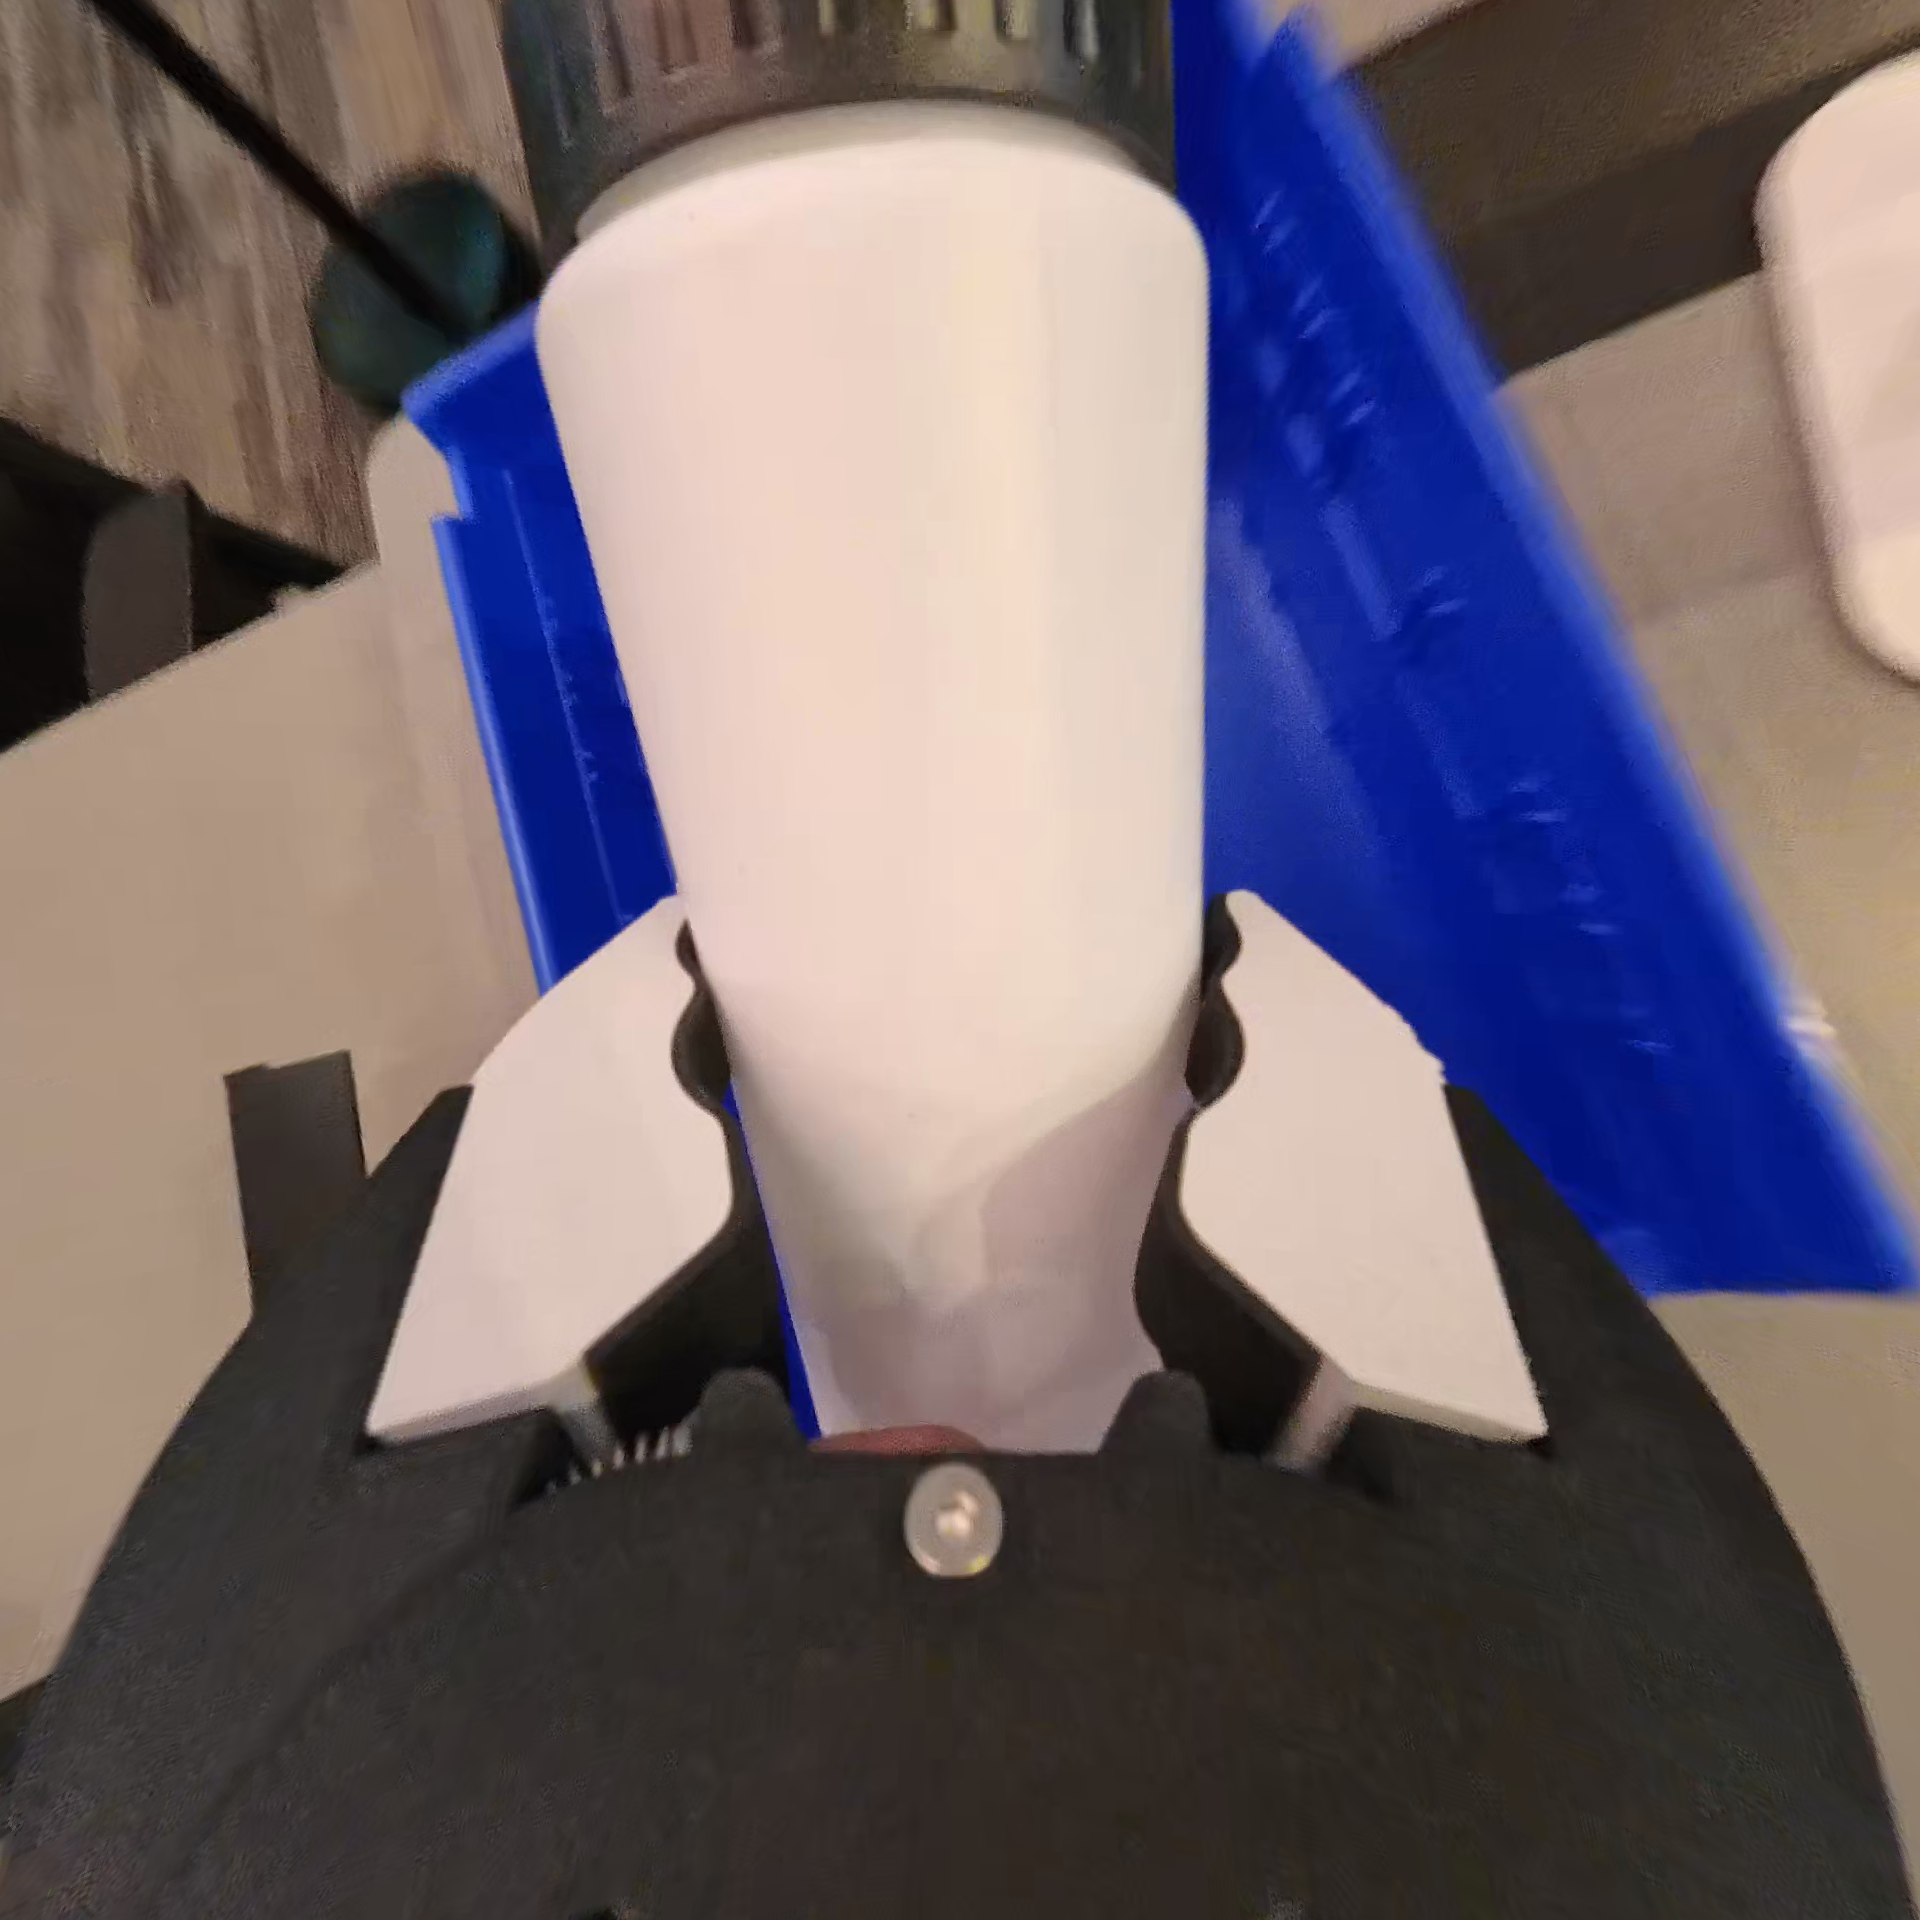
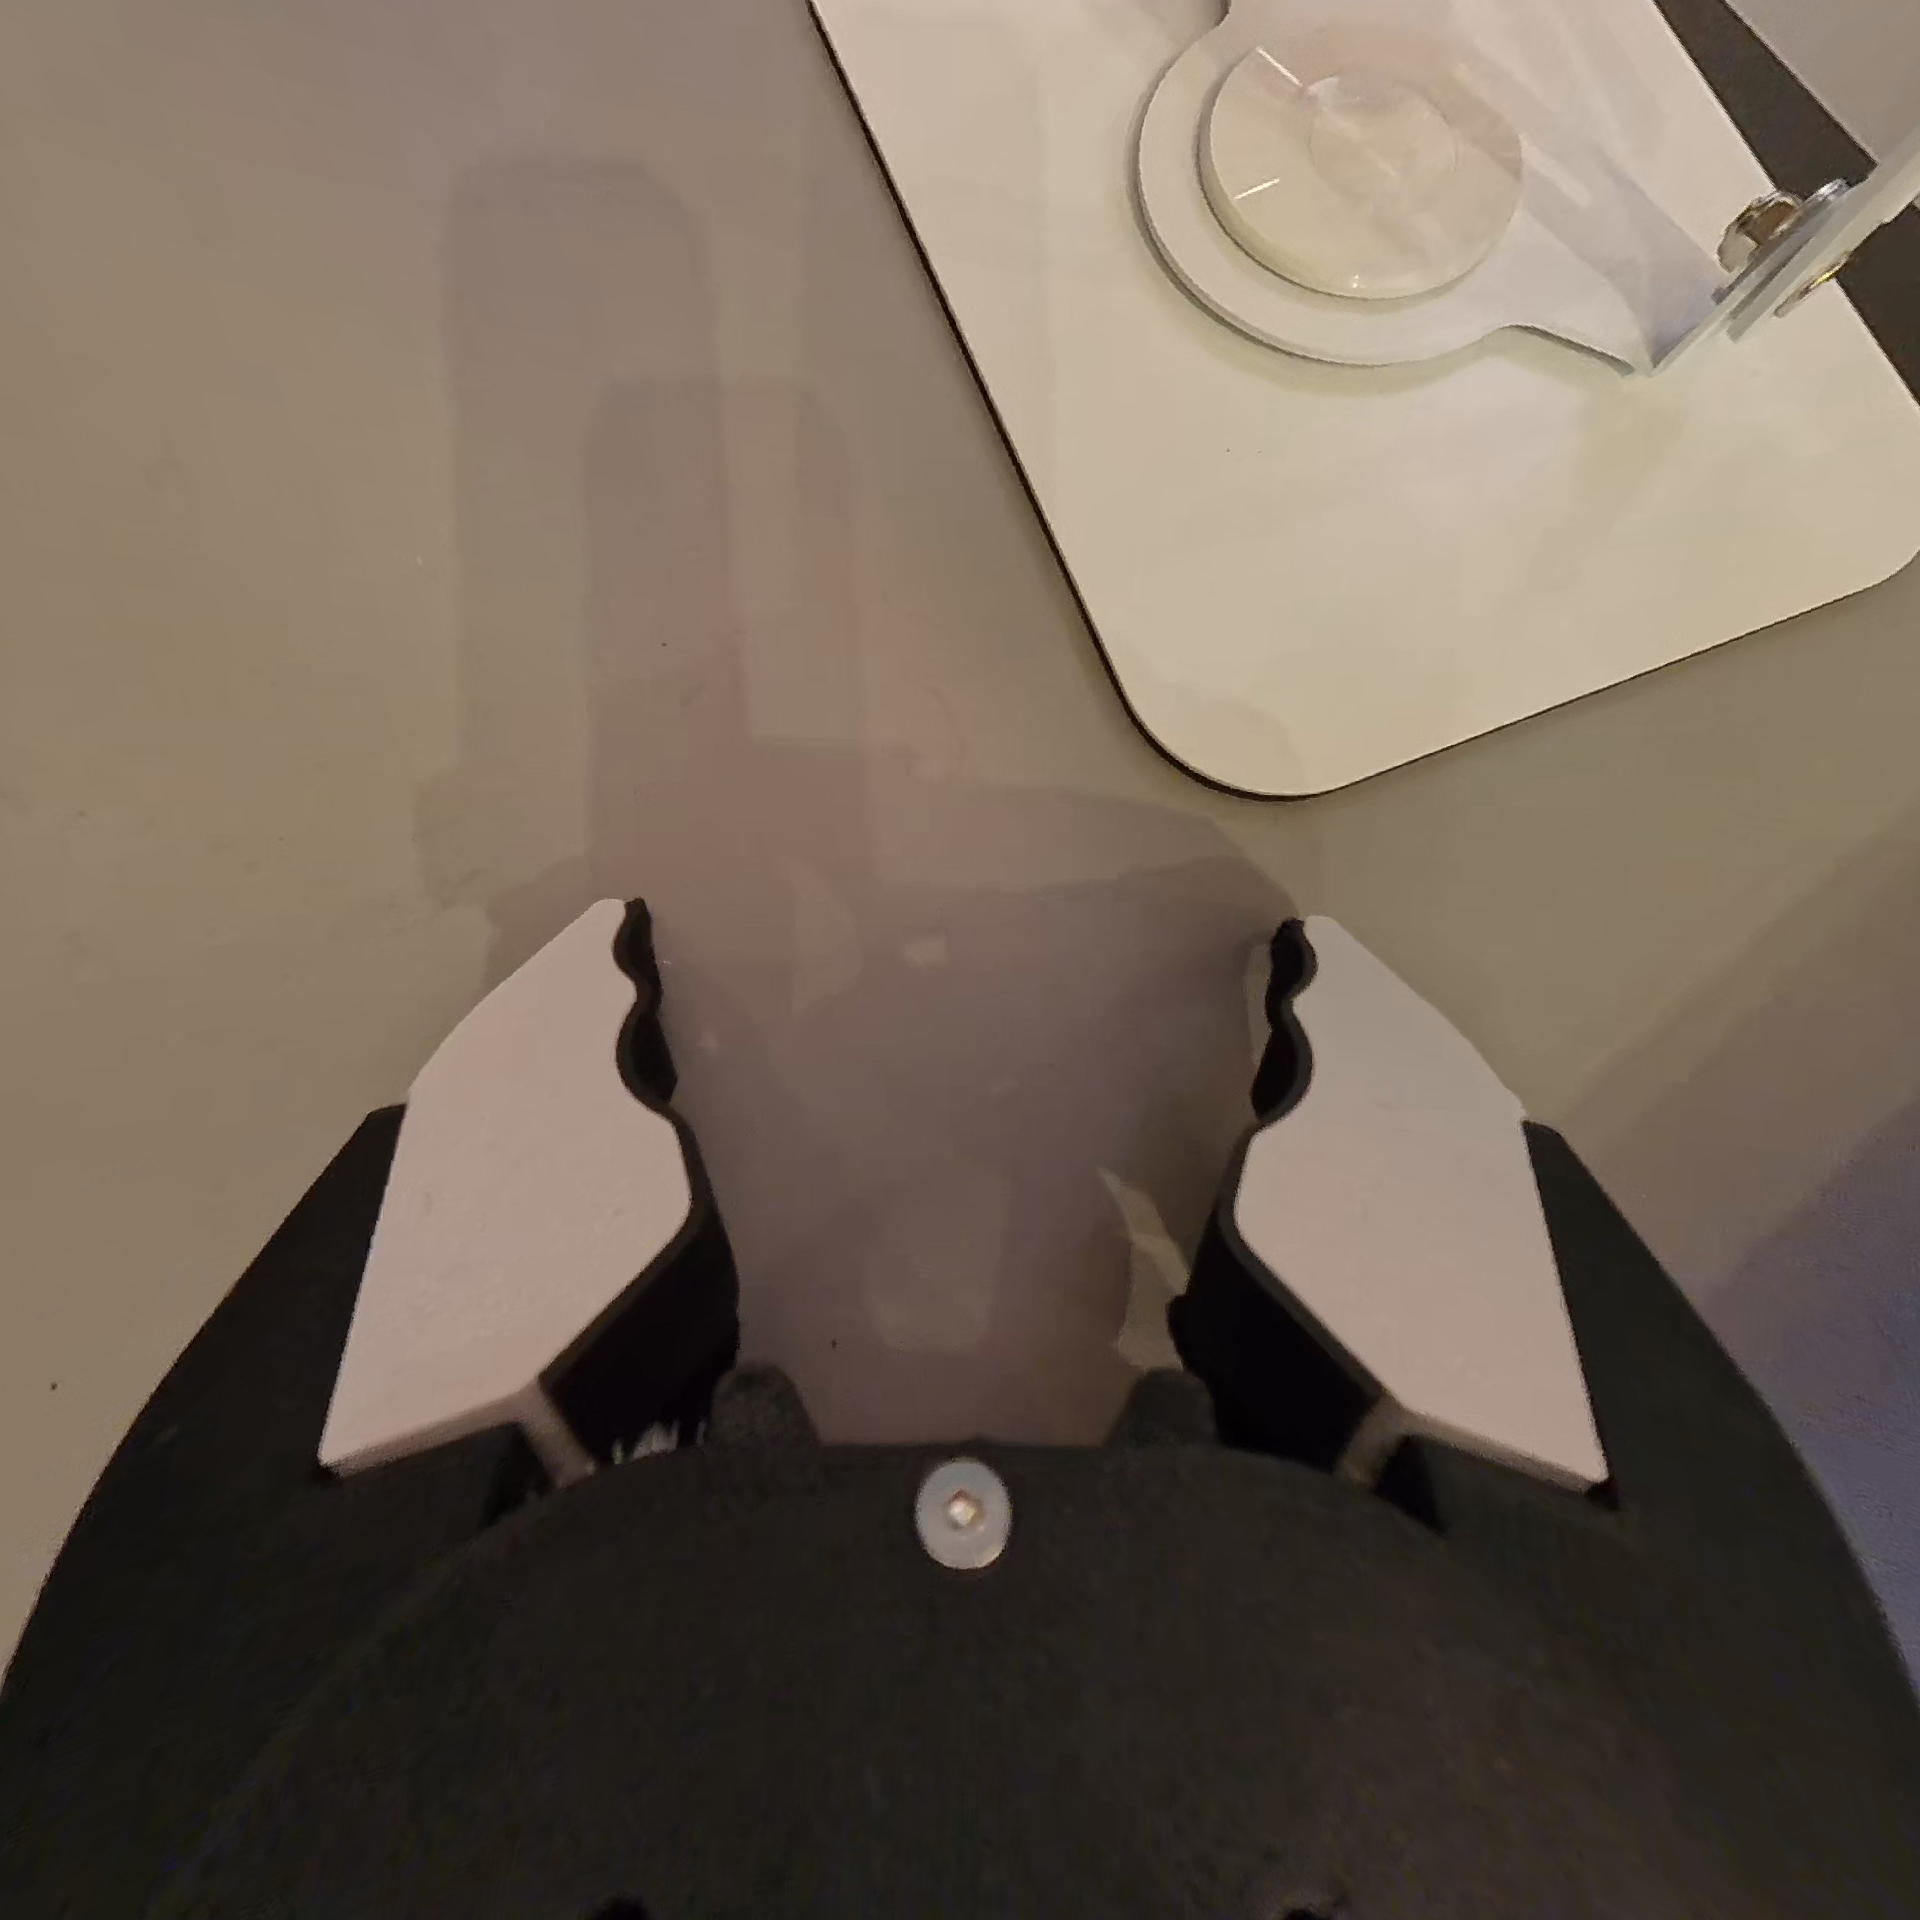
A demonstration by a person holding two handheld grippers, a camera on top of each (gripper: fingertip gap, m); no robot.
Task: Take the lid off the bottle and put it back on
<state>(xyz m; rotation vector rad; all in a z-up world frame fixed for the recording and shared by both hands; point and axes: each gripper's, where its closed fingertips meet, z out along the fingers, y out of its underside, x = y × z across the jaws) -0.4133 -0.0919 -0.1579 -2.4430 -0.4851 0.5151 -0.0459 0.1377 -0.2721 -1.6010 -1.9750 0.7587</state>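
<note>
In the left wrist view, the left gripper [image 1: 956, 997] is clamped on the lower body of a white bottle [image 1: 883, 623], its 2 fingers [image 1: 582, 1164] pressing the sides with their black wavy pads. The bottle runs straight away from the camera, and its black ribbed lid [image 1: 831, 62] sits on the far end, at the top edge of the frame. Behind the bottle lies a blue plastic bin [image 1: 1403, 727], blurred, on a beige table [image 1: 208, 883]. A white object [image 1: 1849, 364] shows at the right edge, too blurred to tell what it is. Wood-grain floor [image 1: 156, 208] is visible beyond the table at upper left.

In the right wrist view, the right gripper [image 2: 961, 997] hangs over the bare beige table [image 2: 260, 520] with its jaws spread apart and nothing between them. At upper right a white rounded board [image 2: 1351, 571] lies flat on the table, carrying a clear round disc [image 2: 1361, 156] in a white ring mount and a metal bracket [image 2: 1787, 239] with screws. The bottle is not seen in this view.
</note>
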